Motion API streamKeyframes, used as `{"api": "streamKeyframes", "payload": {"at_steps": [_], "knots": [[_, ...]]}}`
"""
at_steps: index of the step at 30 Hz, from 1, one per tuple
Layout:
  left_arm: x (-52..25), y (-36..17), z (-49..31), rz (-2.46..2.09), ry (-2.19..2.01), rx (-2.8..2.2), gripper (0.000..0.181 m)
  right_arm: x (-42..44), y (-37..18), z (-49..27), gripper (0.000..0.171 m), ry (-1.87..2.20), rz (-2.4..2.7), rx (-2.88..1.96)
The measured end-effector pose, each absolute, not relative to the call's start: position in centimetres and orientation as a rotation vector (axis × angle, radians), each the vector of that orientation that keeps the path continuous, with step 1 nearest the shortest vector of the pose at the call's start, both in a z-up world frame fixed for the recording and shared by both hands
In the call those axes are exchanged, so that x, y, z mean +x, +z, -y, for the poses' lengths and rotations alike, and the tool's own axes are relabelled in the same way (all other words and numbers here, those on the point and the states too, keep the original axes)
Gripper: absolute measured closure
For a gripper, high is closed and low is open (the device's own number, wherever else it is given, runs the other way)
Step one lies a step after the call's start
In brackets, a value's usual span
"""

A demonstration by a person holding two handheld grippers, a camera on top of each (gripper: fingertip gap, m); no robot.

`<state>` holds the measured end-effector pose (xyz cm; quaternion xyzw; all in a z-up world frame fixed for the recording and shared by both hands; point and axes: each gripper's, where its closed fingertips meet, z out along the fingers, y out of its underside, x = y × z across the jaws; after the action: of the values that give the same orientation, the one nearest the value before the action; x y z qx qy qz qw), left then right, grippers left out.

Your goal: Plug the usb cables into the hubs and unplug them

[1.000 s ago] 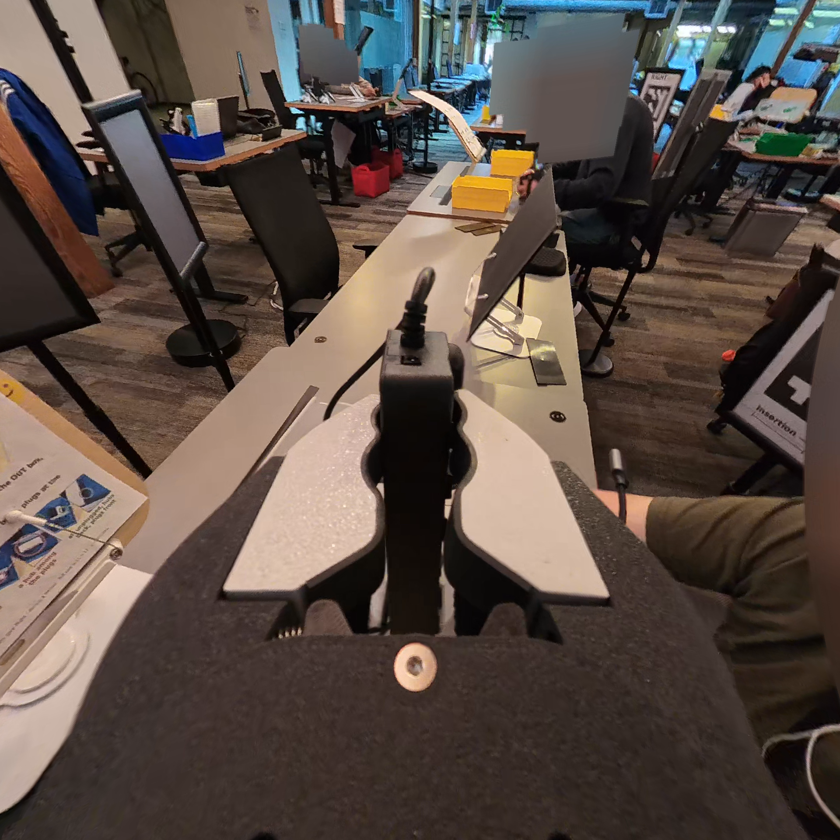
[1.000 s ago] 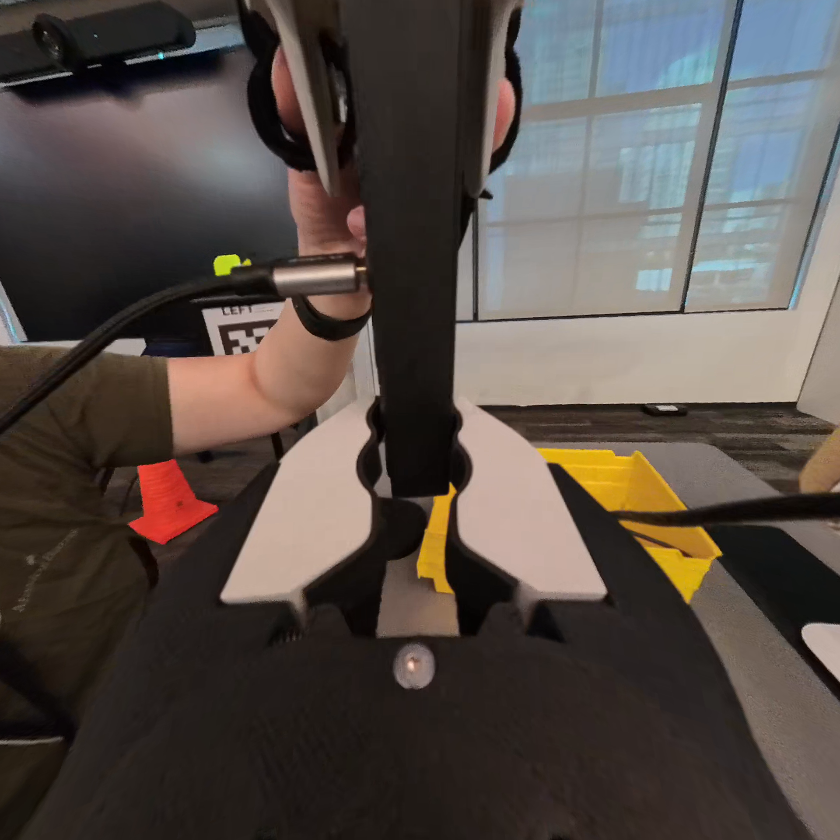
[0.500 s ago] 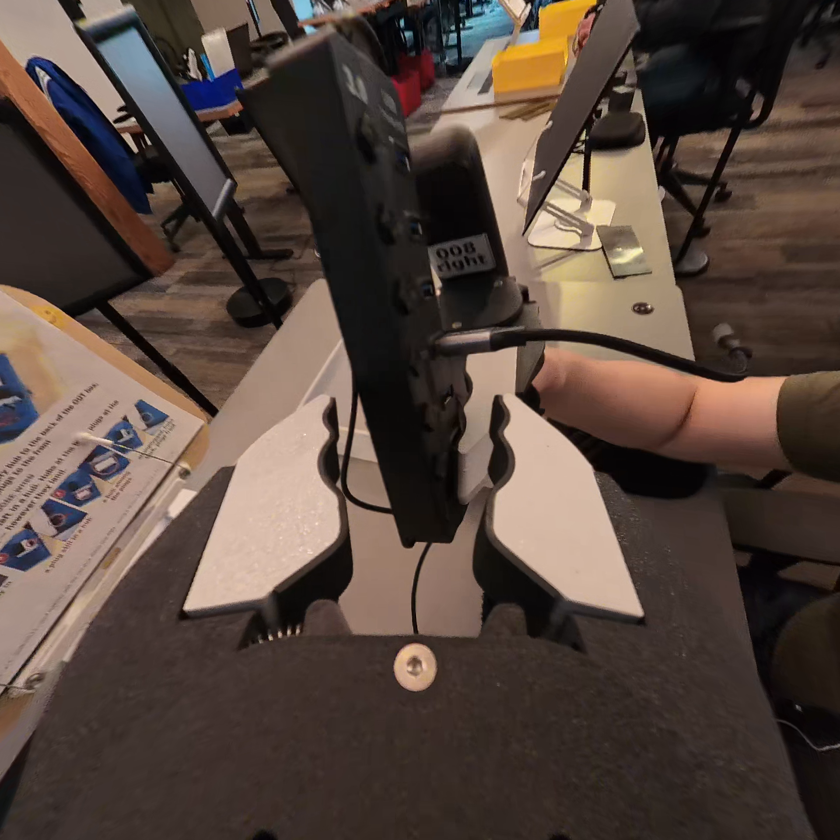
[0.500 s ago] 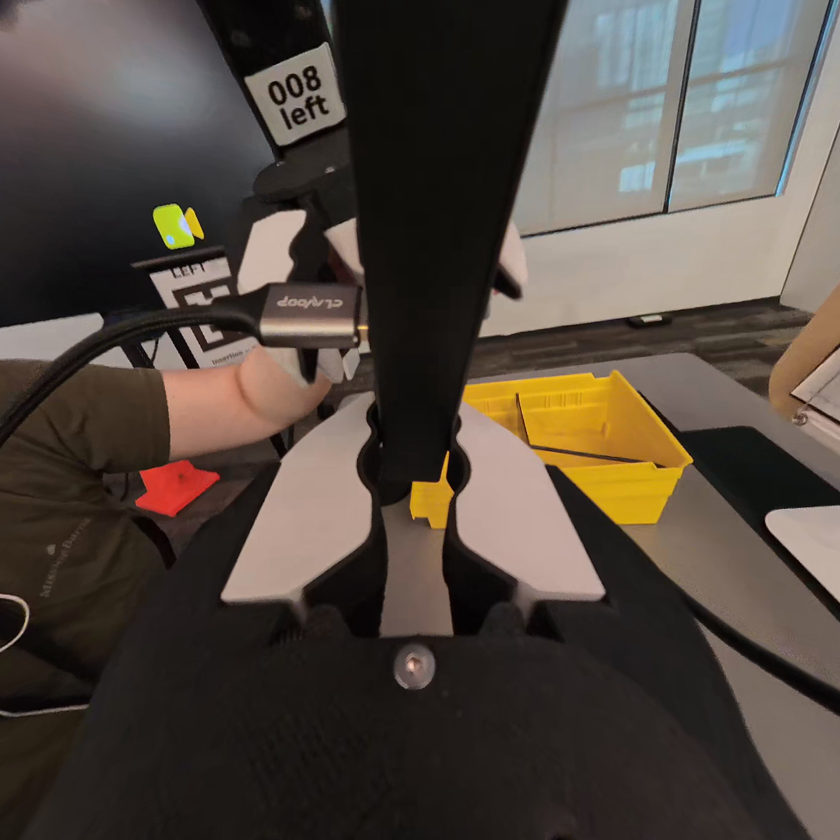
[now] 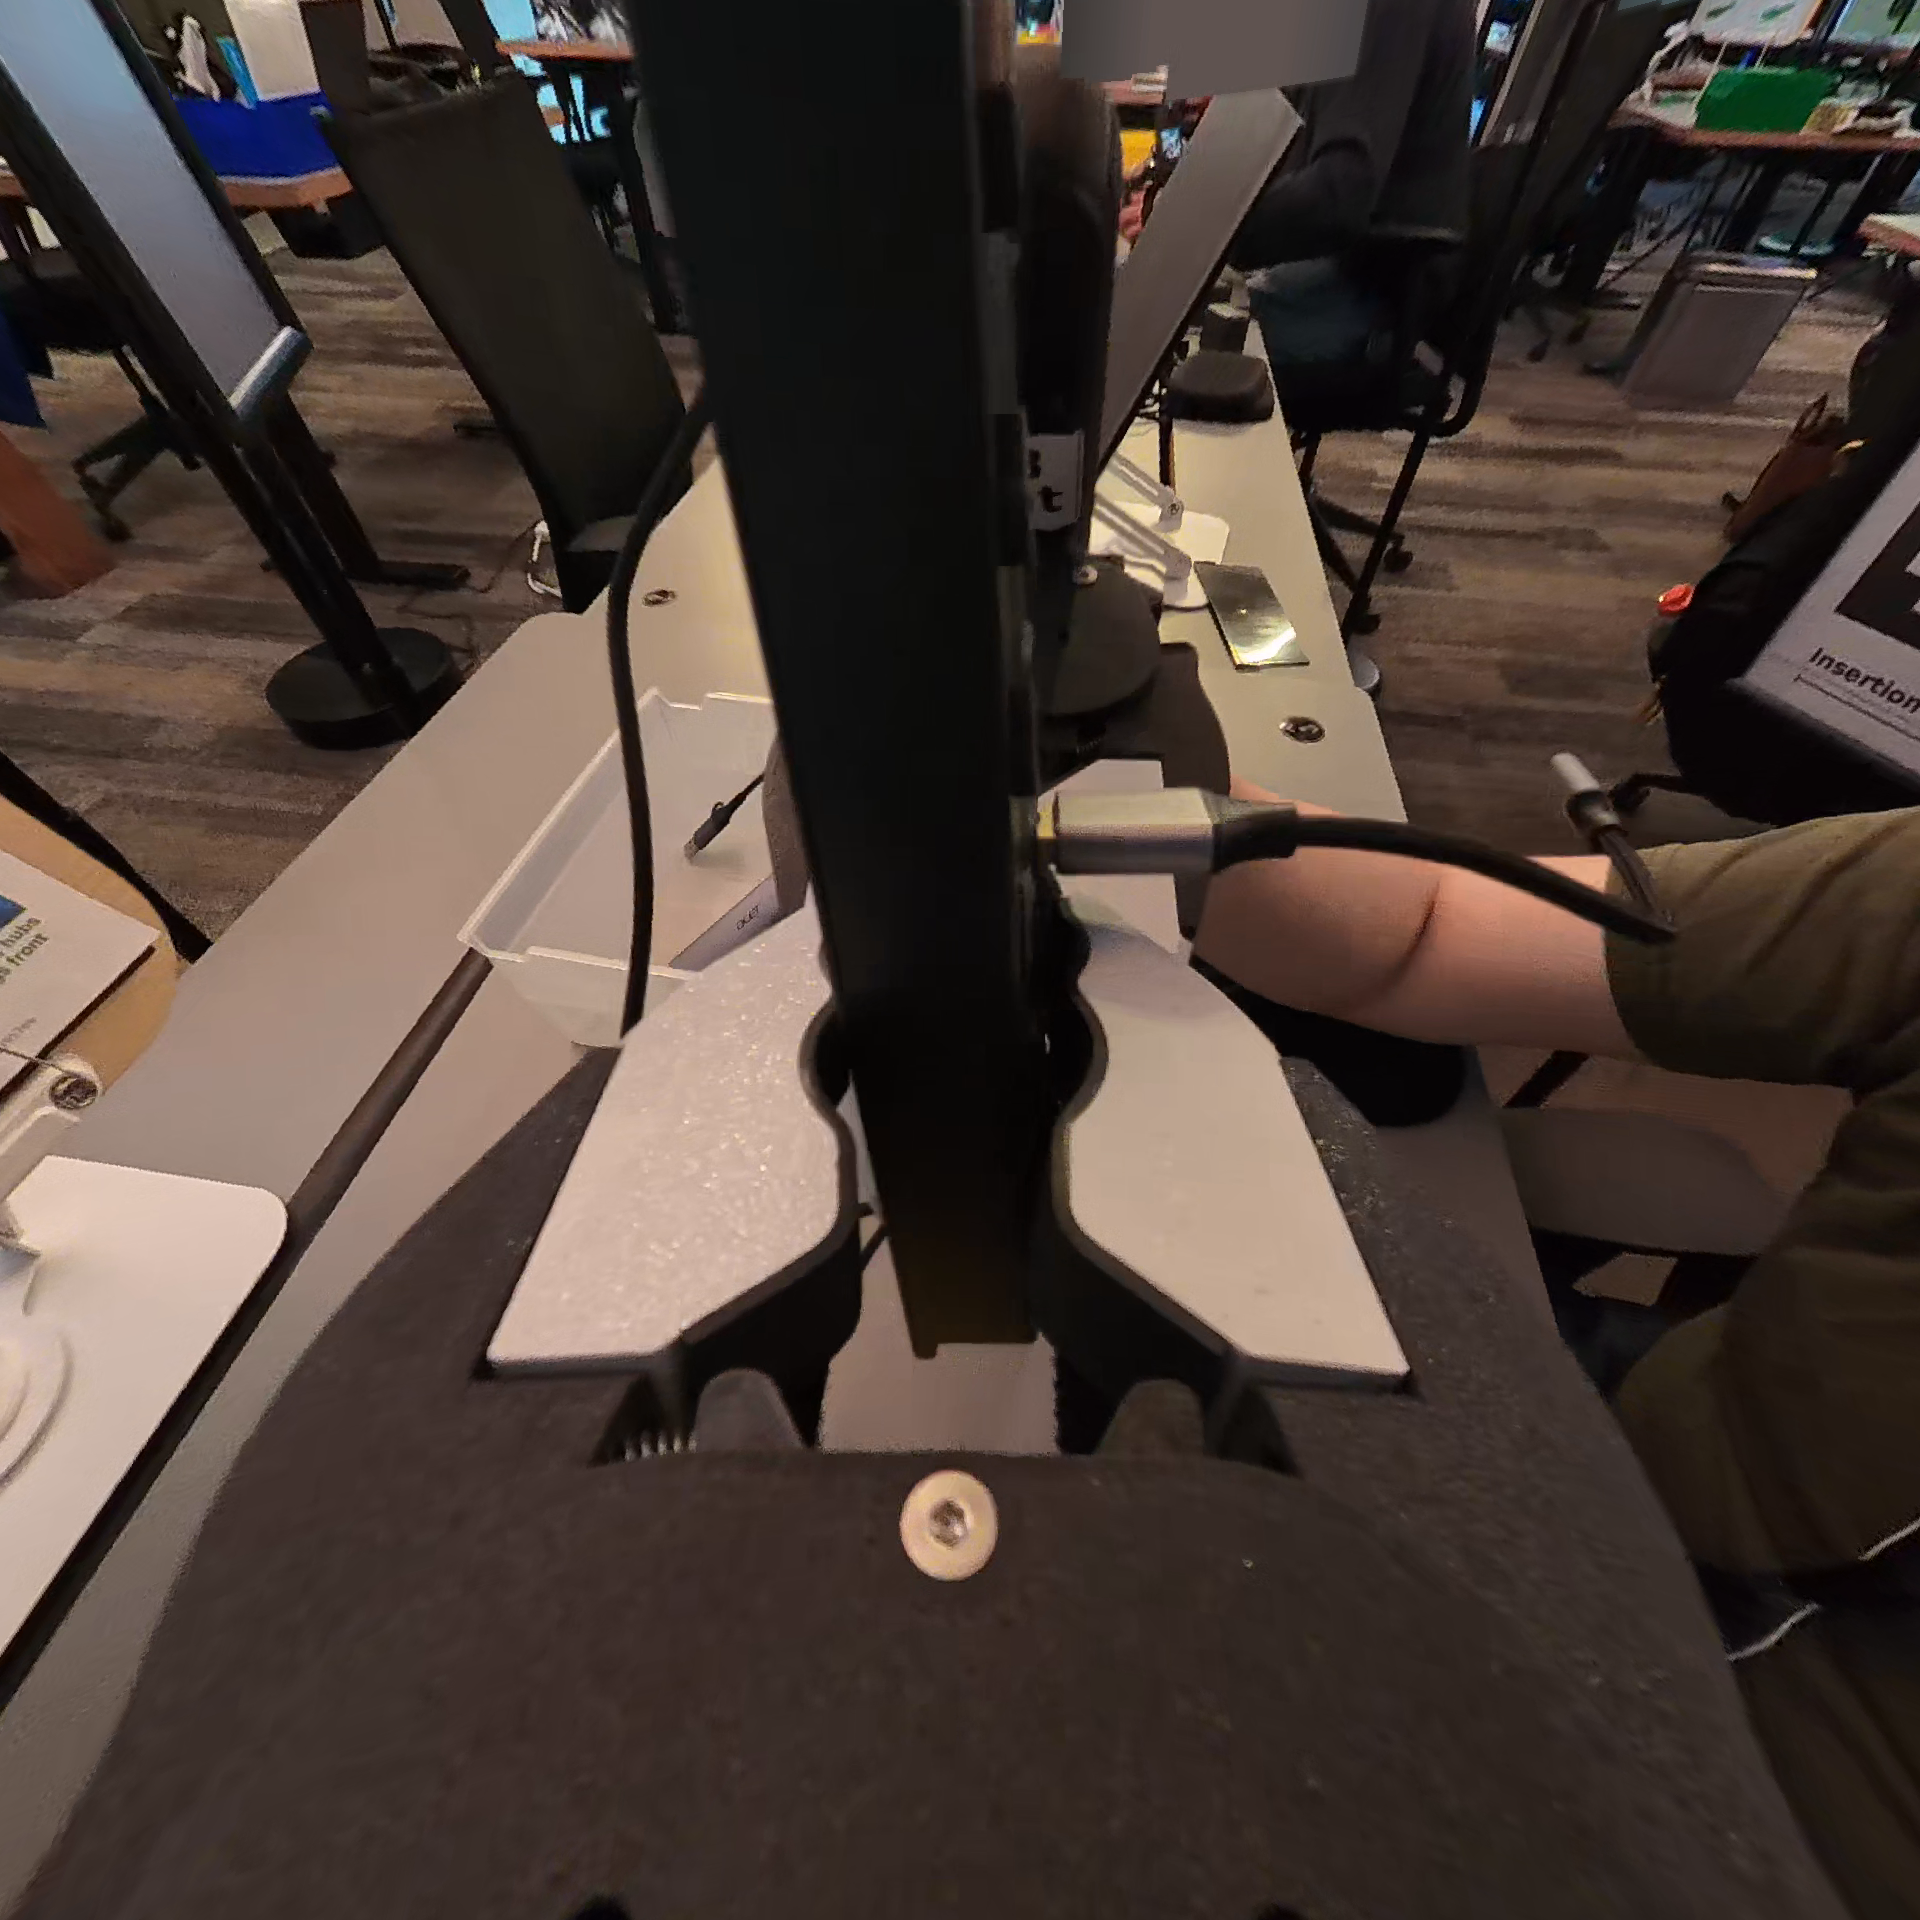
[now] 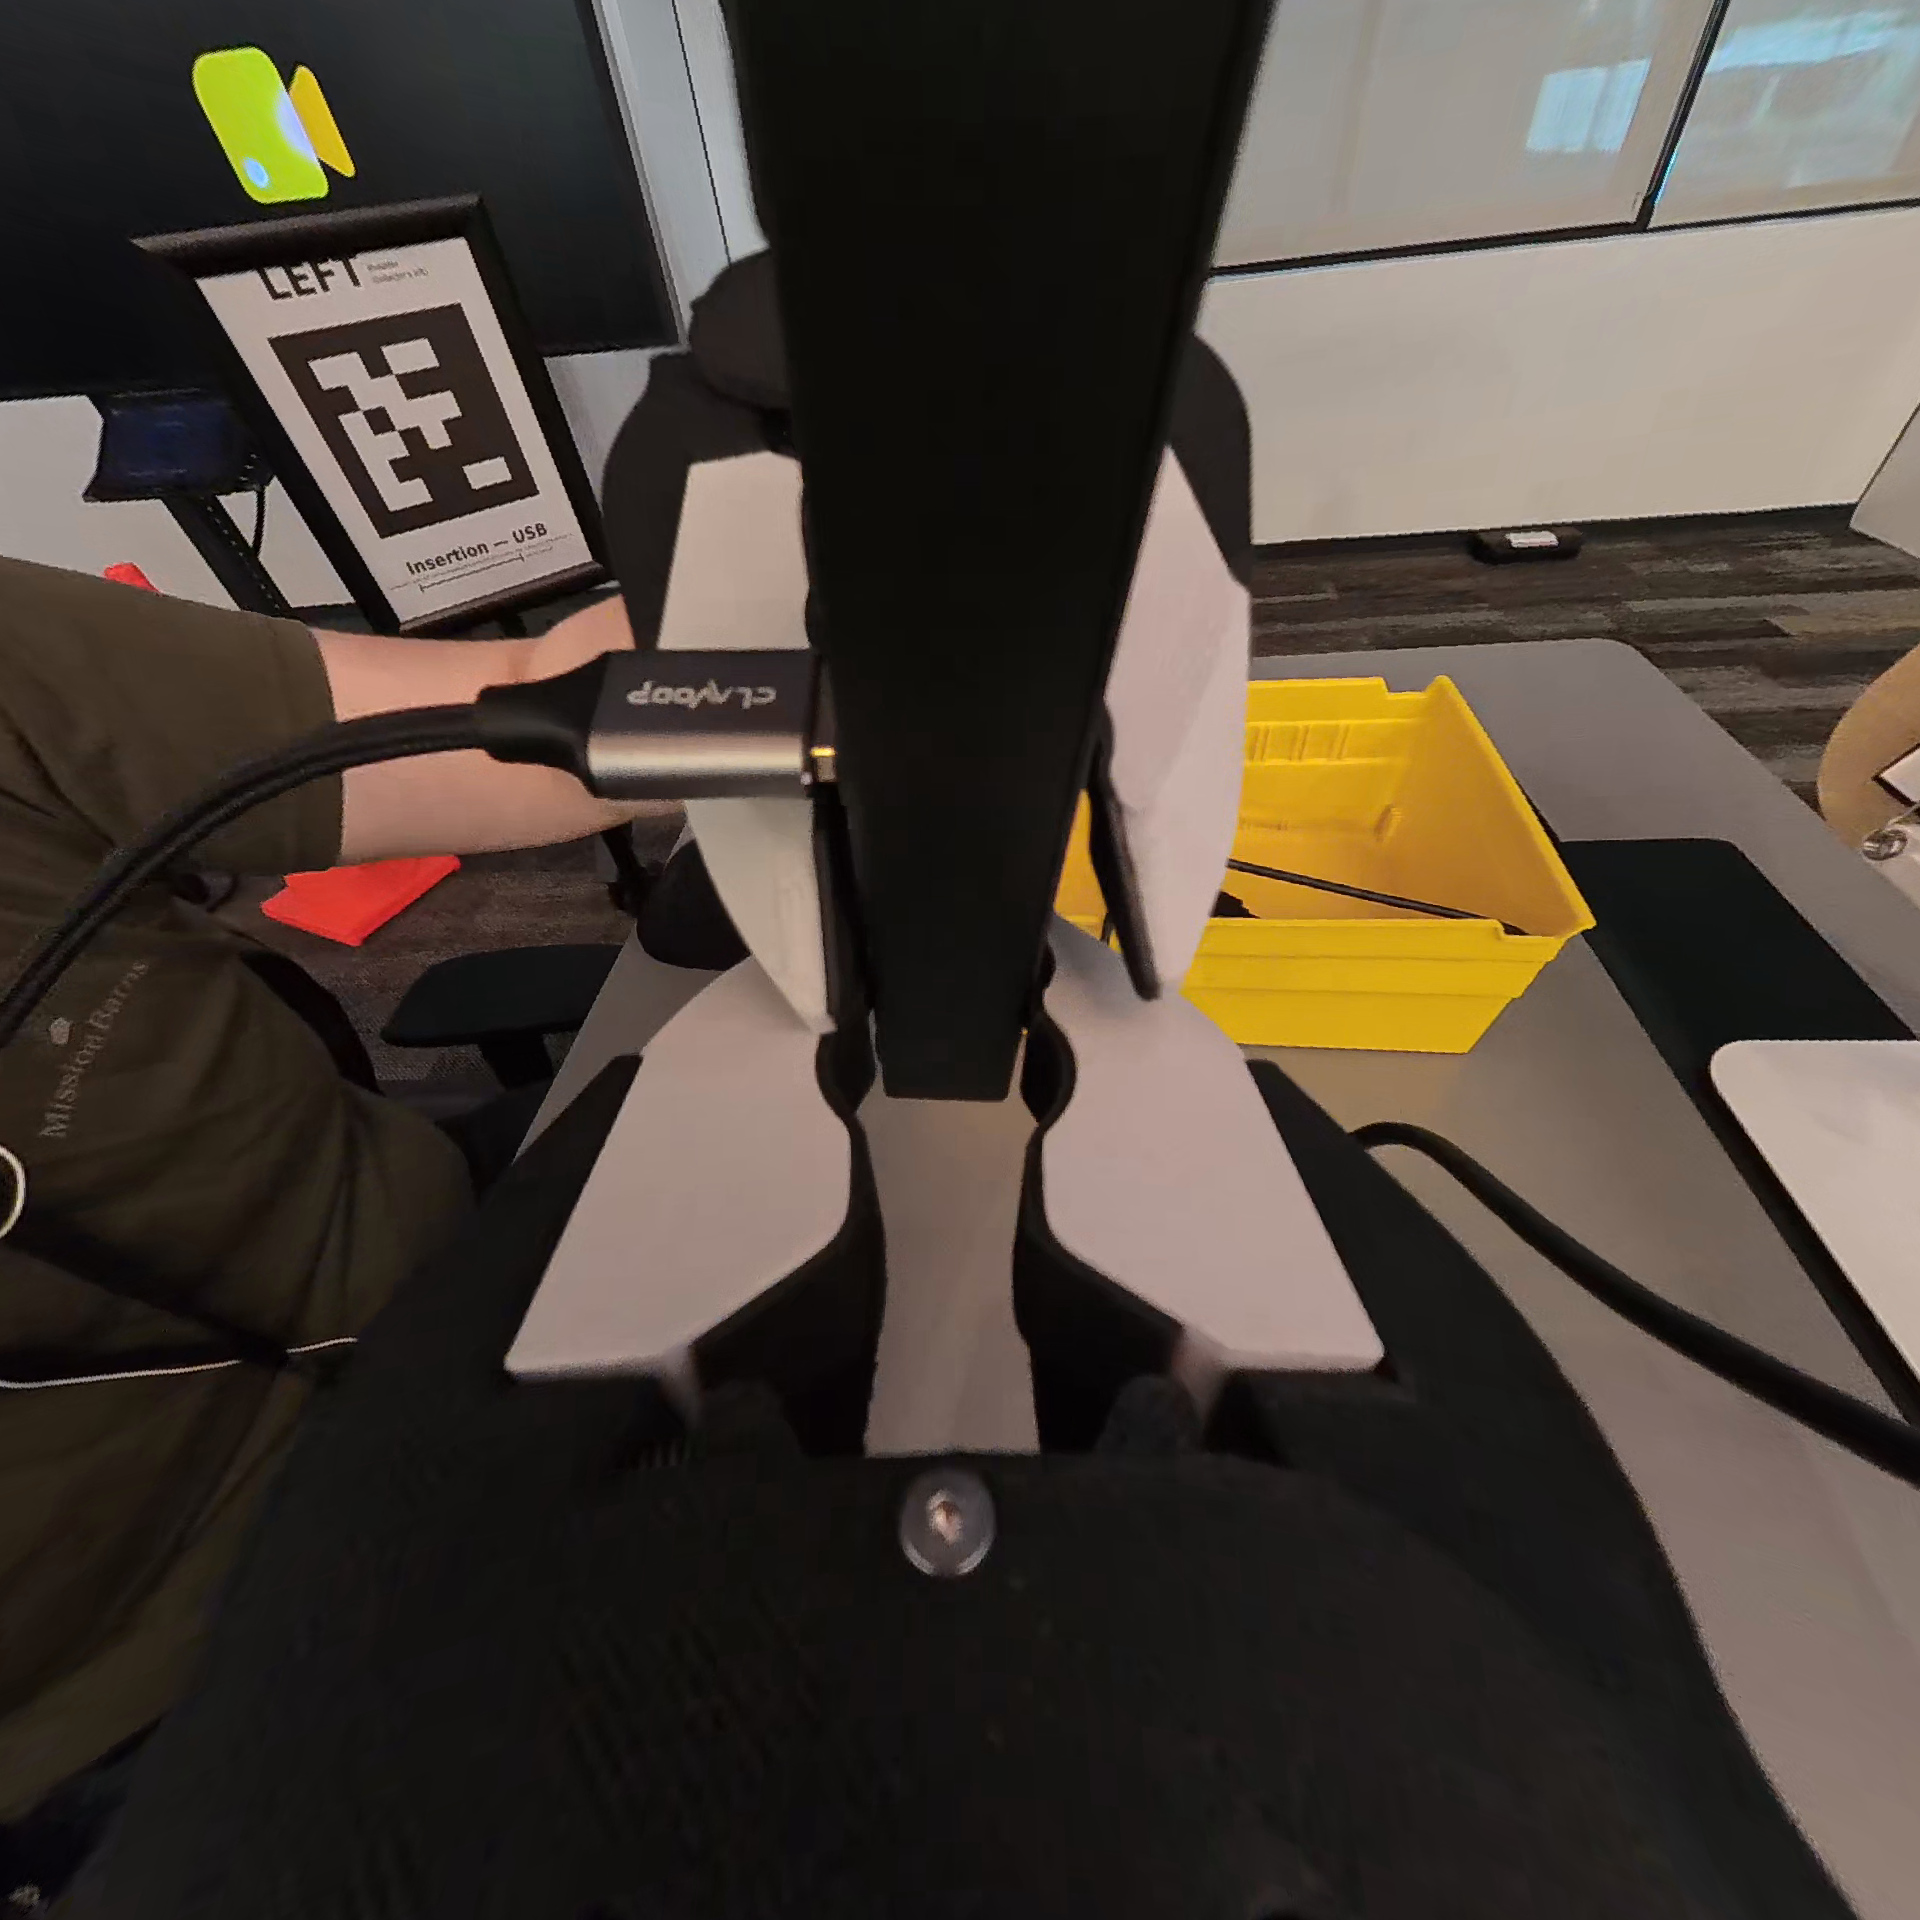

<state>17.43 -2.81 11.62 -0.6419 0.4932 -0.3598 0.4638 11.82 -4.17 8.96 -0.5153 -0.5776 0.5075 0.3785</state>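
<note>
Item: black hub (image 5: 914, 727), upright, pinched at opposite ends between your left gripper (image 5: 951, 1081) and right gripper (image 6: 940, 1081), grey-plugged usb cable (image 5: 1132, 831) seated in its side, above the surface (image 5: 343, 935).

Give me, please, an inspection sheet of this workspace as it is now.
Surface: grey desk with a black mat on it.
Job's things: black USB hub held upright in the air; silver USB plug in its side port, a sliver of metal showing.
Clutter: clear tray holding a loose cable end; yellow bin.
Grippers: left gripper and right gripper both shut on the hub, facing each other.
Cables: plug's black cable runs toward the person's sleeve; another black cable lies on the desk.
Surroundings: marker sign, office chairs, windows.
</note>
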Motion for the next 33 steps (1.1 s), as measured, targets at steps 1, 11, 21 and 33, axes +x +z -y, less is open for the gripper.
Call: {"api": "streamKeyframes", "payload": {"at_steps": [1, 11, 21, 33], "knots": [[17.4, 11.5, 2.8, -1.213, -0.889, -1.572, 0.147, 11.8, 8.8, 4.1, 0.146, 1.293, 1.482, -1.328], [16.2, 10.7, 2.3, -1.147, -0.816, -1.529, 0.152, 10.9, 7.7, 3.1, 0.142, 1.252, 1.459, -1.349], [11.8, 14.0, 0.2, -0.784, -0.845, -1.378, 0.155, 13.0, 8.0, -3.1, 0.129, 0.952, 1.217, -1.436], [7.2, 13.0, -1.6, -0.724, -0.655, -1.348, 0.155, 11.4, 5.9, -4.5, 0.131, 0.98, 1.137, -1.503]]}}
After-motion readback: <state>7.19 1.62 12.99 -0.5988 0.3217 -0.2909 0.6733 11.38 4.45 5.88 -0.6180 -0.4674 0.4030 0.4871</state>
